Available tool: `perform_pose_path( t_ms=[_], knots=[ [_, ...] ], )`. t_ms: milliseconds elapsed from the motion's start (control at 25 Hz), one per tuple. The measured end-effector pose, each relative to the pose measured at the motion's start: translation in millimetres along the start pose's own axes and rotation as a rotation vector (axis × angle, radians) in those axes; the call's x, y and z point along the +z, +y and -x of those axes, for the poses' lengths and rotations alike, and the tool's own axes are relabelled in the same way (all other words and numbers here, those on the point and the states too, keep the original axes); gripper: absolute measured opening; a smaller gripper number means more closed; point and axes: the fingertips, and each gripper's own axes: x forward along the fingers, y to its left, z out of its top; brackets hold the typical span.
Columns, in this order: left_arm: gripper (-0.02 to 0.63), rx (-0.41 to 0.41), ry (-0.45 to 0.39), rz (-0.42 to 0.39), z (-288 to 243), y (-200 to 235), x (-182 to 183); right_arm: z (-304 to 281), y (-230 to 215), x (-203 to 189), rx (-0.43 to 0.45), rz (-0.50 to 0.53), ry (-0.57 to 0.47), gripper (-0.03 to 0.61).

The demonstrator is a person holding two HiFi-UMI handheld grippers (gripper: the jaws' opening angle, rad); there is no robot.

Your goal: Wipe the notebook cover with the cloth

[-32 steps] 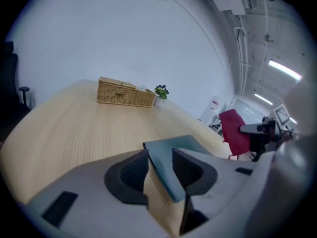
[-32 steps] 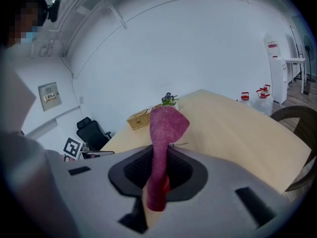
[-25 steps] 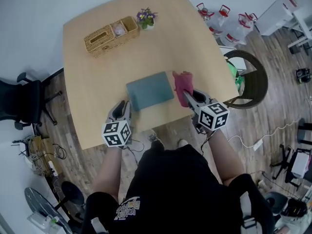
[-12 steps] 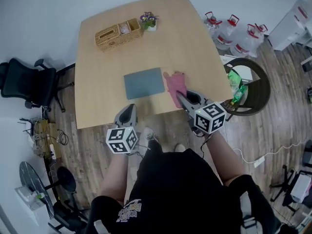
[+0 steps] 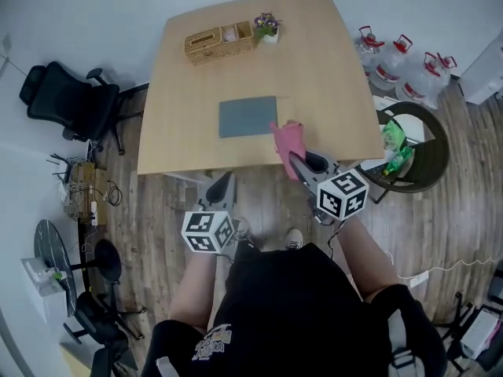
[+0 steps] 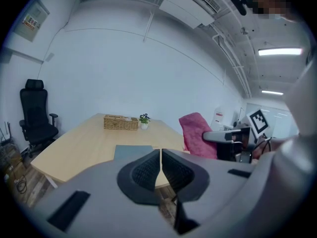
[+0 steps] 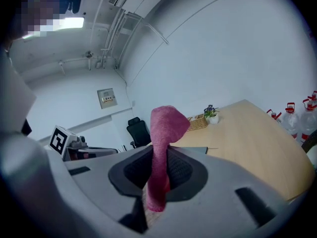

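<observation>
At the near edge of the bench (image 5: 338,69), both grippers hang short of the work, over the wooden floor (image 5: 259,191). On the right gripper (image 7: 159,170) the jaws are clenched on the pink cloth (image 7: 166,123). It is pinched partway along, so a folded wad stands up ahead of the pads and a short tail hangs below. That grip looks chosen to leave a soft front end free for pressing flat and rubbing.

The left gripper (image 6: 161,158) carries nothing, its jaws pressed together pad to pad. It is probably kept spare to steady the book once wiping begins.

The grey notebook (image 5: 248,116) lies closed and flat near the middle of the bench, cover up, well apart from both grippers and from the cloth. From above the cloth seems to overlap the bench edge, though whether it touches the wood is hard to tell.

A wicker basket (image 5: 216,42) and a small potted flower (image 5: 267,27) sit at the far edge, clear of any stroke. No wiping contact shows yet; the cloth must first go forward and down onto the cover
</observation>
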Motion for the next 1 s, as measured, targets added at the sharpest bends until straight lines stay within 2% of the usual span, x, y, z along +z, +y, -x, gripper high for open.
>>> perform_pose_path(
  t_ms=[160,400,760,1000],
  knots=[
    [0.014,0.005,-0.007,0.012,14.2,-1.0,-6.4,4.3,15.1,-6.5,0.010,0.008,0.011,0.067],
    [0.014,-0.035,-0.009,-0.001,31.0,2.2,-10.4,-1.0,39.9,-14.6,-0.006,0.006,0.013,0.067],
    [0.014,-0.141,0.010,-0.019,58.4,35.1,-15.4,-23.2,89.2,-23.8,-0.083,0.006,0.007,0.067],
    [0.014,-0.202,0.017,0.005,65.2,52.3,-22.9,-27.7,105.3,-42.6,-0.149,-0.013,0.021,0.067]
  ],
)
